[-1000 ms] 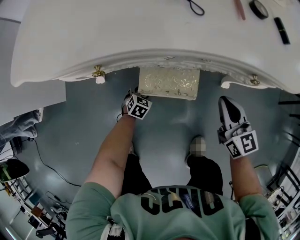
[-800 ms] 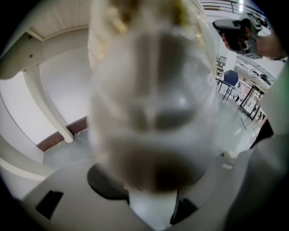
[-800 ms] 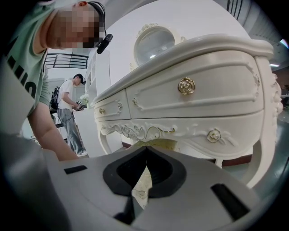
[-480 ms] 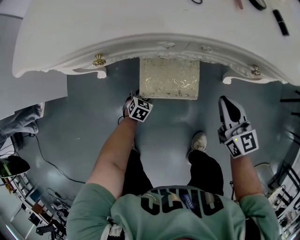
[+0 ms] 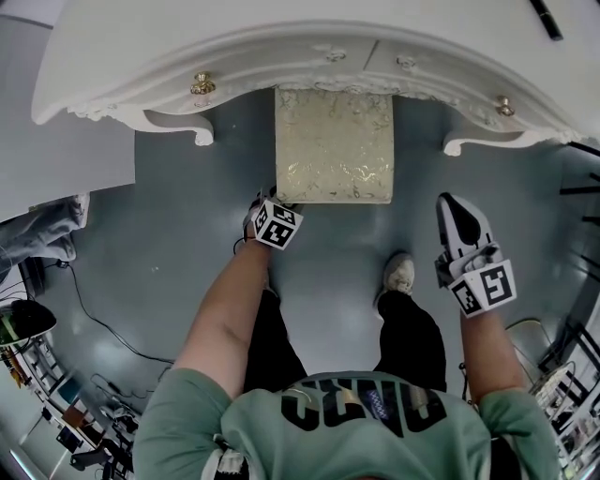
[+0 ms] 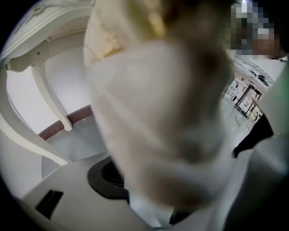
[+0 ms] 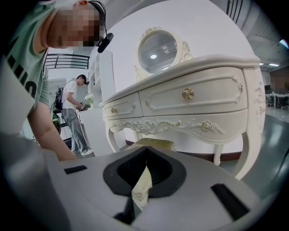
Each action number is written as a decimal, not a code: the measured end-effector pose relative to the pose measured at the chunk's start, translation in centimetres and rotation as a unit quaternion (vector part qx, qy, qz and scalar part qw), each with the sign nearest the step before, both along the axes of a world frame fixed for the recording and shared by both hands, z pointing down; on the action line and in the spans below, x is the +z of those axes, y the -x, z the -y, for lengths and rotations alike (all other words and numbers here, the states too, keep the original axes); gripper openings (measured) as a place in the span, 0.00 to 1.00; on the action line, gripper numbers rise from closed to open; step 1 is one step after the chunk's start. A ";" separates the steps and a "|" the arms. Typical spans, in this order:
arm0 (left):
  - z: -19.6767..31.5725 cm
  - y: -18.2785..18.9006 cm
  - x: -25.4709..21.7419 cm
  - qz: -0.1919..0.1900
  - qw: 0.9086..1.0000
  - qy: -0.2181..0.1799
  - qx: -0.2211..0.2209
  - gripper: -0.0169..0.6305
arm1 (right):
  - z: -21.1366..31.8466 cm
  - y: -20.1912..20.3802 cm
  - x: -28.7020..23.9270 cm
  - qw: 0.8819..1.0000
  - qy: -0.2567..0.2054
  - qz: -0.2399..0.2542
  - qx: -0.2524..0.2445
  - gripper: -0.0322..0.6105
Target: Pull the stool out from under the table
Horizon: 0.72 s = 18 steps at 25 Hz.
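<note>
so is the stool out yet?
Mostly out: head view shows most of the stool clear of the dressing table front edge; its far end is still tucked under.

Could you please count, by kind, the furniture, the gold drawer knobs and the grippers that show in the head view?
table: 1
stool: 1
gold drawer knobs: 2
grippers: 2, the left gripper and the right gripper
total: 6

head view looks steeply down; both gripper views face the table (image 7: 189, 99), the left close against the stool (image 6: 158, 113).
</note>
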<state>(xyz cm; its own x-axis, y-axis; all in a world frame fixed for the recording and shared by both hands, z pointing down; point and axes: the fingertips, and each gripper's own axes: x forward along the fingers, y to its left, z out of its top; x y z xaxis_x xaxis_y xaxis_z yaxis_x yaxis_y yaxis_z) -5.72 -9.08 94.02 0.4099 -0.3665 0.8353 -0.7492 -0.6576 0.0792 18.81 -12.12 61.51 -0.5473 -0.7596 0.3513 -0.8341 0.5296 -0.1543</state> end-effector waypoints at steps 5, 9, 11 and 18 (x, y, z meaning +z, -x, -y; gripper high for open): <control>-3.3 0.2 0.0 0.002 1.000 0.008 0.010 0.45 | -2.3 0.7 -0.6 1.000 -0.001 0.001 -0.001 0.04; -6.0 0.2 0.0 0.001 1.000 0.012 0.014 0.45 | -4.3 1.1 -0.6 1.000 0.002 -0.001 -0.003 0.04; -7.3 0.3 0.1 0.001 1.000 0.014 0.016 0.45 | -5.1 1.4 -0.8 1.000 0.001 -0.002 -0.003 0.04; -11.8 0.6 0.0 0.002 0.999 0.028 0.023 0.45 | -6.7 2.2 -1.8 1.000 -0.005 0.001 -0.004 0.04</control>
<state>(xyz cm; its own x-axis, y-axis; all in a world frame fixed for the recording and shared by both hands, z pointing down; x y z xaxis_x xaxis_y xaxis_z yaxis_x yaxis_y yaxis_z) -6.28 2.68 94.07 0.4221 -0.2998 0.8555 -0.7192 -0.6853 0.1146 16.64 -5.46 59.69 -0.5534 -0.7592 0.3427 -0.8300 0.5370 -0.1507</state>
